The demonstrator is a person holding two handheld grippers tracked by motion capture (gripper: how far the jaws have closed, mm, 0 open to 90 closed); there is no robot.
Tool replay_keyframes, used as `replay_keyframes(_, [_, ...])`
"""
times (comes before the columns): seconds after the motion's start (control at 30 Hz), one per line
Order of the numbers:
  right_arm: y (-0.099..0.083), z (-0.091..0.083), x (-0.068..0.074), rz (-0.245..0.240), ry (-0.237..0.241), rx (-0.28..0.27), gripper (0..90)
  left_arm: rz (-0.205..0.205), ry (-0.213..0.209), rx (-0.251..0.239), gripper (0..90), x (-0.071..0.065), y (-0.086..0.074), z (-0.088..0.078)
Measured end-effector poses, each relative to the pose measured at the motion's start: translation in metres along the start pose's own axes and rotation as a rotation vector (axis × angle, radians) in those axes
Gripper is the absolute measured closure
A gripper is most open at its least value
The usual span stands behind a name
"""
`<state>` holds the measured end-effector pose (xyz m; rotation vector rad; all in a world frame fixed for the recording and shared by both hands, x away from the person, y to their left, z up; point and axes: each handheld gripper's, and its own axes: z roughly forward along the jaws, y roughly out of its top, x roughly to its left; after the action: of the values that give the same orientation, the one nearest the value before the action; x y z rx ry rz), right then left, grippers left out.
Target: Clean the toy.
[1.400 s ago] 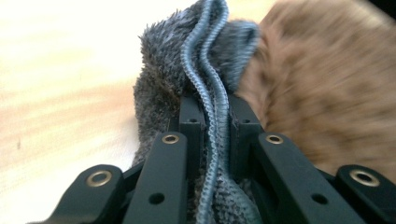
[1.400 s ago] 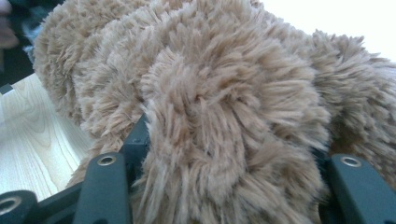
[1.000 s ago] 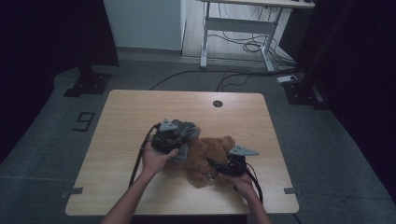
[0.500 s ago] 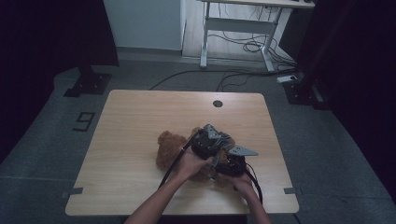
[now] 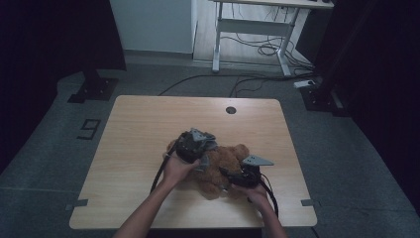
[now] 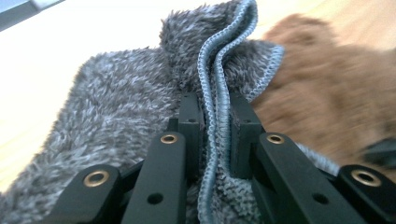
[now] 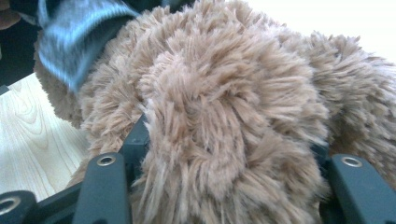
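While one brown teddy bear (image 5: 220, 166) lies on the counter (image 5: 143, 129), left claw (image 6: 215, 128) pinches one grey cloth (image 6: 116, 107); right claw (image 7: 224, 154) grips the bear.

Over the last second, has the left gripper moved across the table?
Yes. The left gripper, shut on the grey cloth, swung right towards the right gripper, then back left, judged against the table's round hole.
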<state>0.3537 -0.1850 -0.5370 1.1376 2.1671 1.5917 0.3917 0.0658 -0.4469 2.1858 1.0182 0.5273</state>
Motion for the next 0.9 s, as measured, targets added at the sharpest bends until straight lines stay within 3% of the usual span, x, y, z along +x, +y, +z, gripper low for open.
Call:
replay_keyframes(0.13, [0.000, 0.000, 0.001, 0.001, 0.001, -0.001, 40.5, -0.074, 0.005, -0.006, 78.0, 0.026, -0.010, -0.010])
replay_keyframes(0.3, [0.000, 0.000, 0.001, 0.004, 0.001, 0.000, 40.4, -0.117, 0.018, 0.008, 78.0, 0.044, -0.019, -0.013])
replay_keyframes(0.53, [0.000, 0.000, 0.001, 0.004, 0.001, -0.002, 40.3, -0.107, 0.039, 0.012, 78.0, 0.045, -0.022, -0.011])
replay_keyframes(0.73, [0.000, 0.000, 0.001, 0.004, 0.001, -0.002, 40.3, -0.125, 0.083, 0.034, 78.0, 0.057, -0.031, -0.008])
replay_keyframes(0.8, [0.000, 0.000, 0.000, 0.003, 0.003, -0.001, 40.3, -0.170, 0.079, 0.042, 78.2, 0.065, -0.042, -0.007])
replay_keyframes(0.9, [0.000, 0.000, 0.000, 0.004, 0.004, -0.001, 40.3, -0.274, 0.008, 0.035, 78.5, 0.077, -0.064, -0.006])
